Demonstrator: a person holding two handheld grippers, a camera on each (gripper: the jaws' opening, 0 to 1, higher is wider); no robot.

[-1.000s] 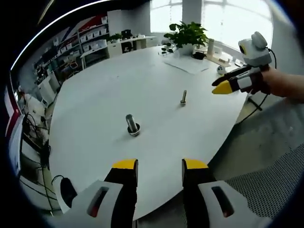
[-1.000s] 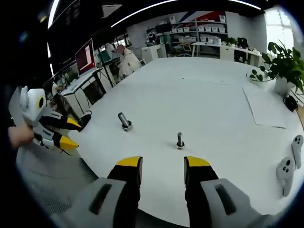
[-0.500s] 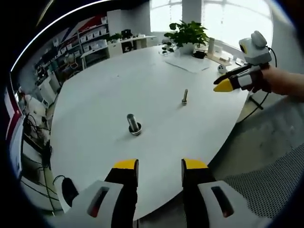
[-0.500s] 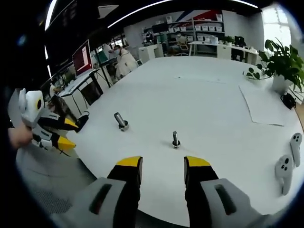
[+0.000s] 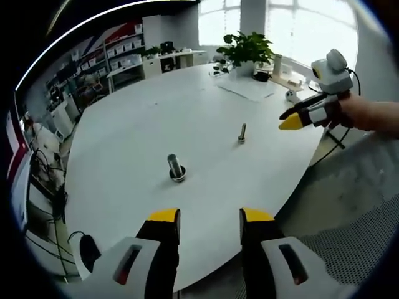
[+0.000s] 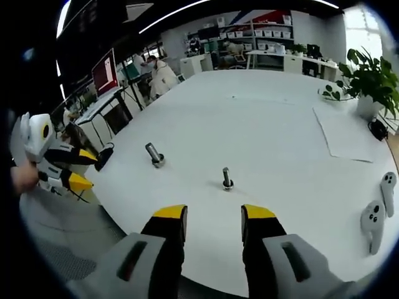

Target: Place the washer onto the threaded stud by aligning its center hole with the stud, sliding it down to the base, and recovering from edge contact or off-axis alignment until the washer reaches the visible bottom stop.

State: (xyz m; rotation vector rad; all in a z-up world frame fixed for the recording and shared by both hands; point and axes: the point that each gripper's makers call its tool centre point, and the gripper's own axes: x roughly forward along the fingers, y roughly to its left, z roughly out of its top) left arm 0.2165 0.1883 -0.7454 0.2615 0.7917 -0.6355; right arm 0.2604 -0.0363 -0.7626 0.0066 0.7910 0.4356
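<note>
on the white desk (image 6: 280, 106) stand a thick stud (image 5: 175, 167) with a washer-like ring at its base and a thinner bolt (image 6: 227, 179). left gripper (image 5: 204, 219) and right gripper (image 6: 209, 216) gape empty; an off-axis approach could topple either.

A white table (image 6: 268, 124) carries a sheet of paper (image 6: 346, 134) toward its far right side, with a potted plant (image 6: 371, 84) just beyond the sheet at the table's edge. Two white controllers (image 6: 378, 208) lie near the table's right rim. Past the table's far side stand shelves (image 6: 268, 34) and a red-screened monitor (image 6: 105, 71).
</note>
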